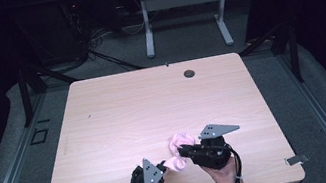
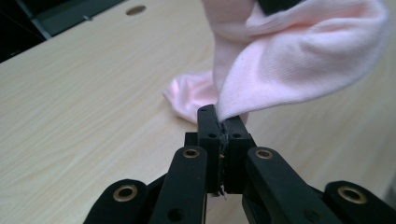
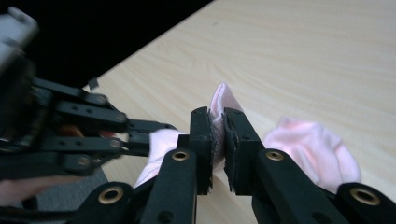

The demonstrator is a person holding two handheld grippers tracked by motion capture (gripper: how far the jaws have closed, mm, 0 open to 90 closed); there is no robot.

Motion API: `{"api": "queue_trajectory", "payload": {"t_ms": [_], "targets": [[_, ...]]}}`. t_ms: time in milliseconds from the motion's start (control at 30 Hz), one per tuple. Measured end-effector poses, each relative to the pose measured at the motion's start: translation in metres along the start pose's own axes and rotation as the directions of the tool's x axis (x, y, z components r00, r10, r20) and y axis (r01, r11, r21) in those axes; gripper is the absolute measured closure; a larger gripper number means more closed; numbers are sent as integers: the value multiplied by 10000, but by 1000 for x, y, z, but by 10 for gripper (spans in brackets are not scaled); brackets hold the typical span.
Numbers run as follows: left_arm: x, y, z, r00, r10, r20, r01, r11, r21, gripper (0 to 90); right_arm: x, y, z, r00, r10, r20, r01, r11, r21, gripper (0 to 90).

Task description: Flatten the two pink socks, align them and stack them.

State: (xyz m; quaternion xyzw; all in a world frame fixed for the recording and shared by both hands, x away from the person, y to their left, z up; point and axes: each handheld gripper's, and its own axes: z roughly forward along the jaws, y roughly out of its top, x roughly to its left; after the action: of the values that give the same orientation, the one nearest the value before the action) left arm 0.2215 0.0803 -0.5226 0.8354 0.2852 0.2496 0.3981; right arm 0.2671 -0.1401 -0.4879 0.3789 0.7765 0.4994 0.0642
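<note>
High view looks down on a pale wooden bench with two tools working close together near its front edge. The left tool and the right tool both reach into a small pink sock — a soft, crumpled knit piece that sits between them, right of the bench's middle line. A person's hands come in from the bottom edge, one behind each tool, and a grey three-cornered plate tops each tool.

Left gripper view shows the left tool with its jaws pressed together on an edge of the sock; the fabric rises up and to the right from the pinch, while another part of it lies bunched on the wood farther off.

Right gripper view shows the right tool clamping a fold of the sock between its jaws — a pink peak pokes up above the jaw tips, and more fabric rests on the bench to the right. At the left of that view the left tool meets the same sock from the side.

A round grommet hole sits near the bench's far edge.
</note>
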Motion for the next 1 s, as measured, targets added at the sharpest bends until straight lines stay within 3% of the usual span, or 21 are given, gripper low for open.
{"api": "queue_trajectory", "payload": {"t_ms": [67,100,200,233,367,467,533,600,633,700,733,767,867,1000], "targets": [[-11,0,5,9987,417,303,-429,9982,415,888,-6,-9,1,9999,128,35,-129,9996,262,819],[-11,0,5,9987,417,303,-429,9982,415,888,-6,-9,1,9999,128,35,-129,9996,262,819],[-28,-2,17,9942,741,774,-802,9936,792,887,-16,-24,1,9995,227,204,-241,9973,688,818],[-36,-3,24,9907,875,1044,-978,9904,979,885,-24,-34,1,9991,371,228,-394,9932,1095,816],[-46,-4,34,9858,970,1370,-1133,9867,1166,879,-33,-47,0,9980,512,362,-560,9874,1483,815],[-54,-6,41,9761,1088,1882,-1380,9790,1500,785,-42,-59,-3,9964,513,672,-630,9809,1841,808],[-53,-7,41,9750,1054,1955,-1367,9785,1543,735,-44,-62,-3,9961,536,703,-664,9787,1944,803],[-47,-7,38,9770,741,2002,-1043,9839,1450,612,-47,-67,-4,9950,553,837,-724,9732,2180,789],[-41,-7,34,9819,448,1840,-689,9896,1267,486,-50,-71,-5,9942,610,886,-801,9695,2315,730],[-26,-6,25,9843,-73,1762,-121,9940,1089,438,-52,-73,-7,9933,636,963,-843,9696,2296,667],[-12,-6,19,9887,-398,1448,260,9950,961,416,-53,-72,-9,9933,624,969,-835,9691,2320,624],[-12,-6,19,9887,-398,1448,260,9950,961,416,-54,-72,-12,9928,657,999,-871,9698,2278,597],[4,-6,15,9901,-944,1036,832,9907,1075,415,-55,-67,-20,9903,637,1232,-870,9772,1938,530],[14,-7,24,9854,-1460,875,1296,9768,1706,443,-54,-64,-26,9851,572,1623,-906,9743,2063,516]]}}
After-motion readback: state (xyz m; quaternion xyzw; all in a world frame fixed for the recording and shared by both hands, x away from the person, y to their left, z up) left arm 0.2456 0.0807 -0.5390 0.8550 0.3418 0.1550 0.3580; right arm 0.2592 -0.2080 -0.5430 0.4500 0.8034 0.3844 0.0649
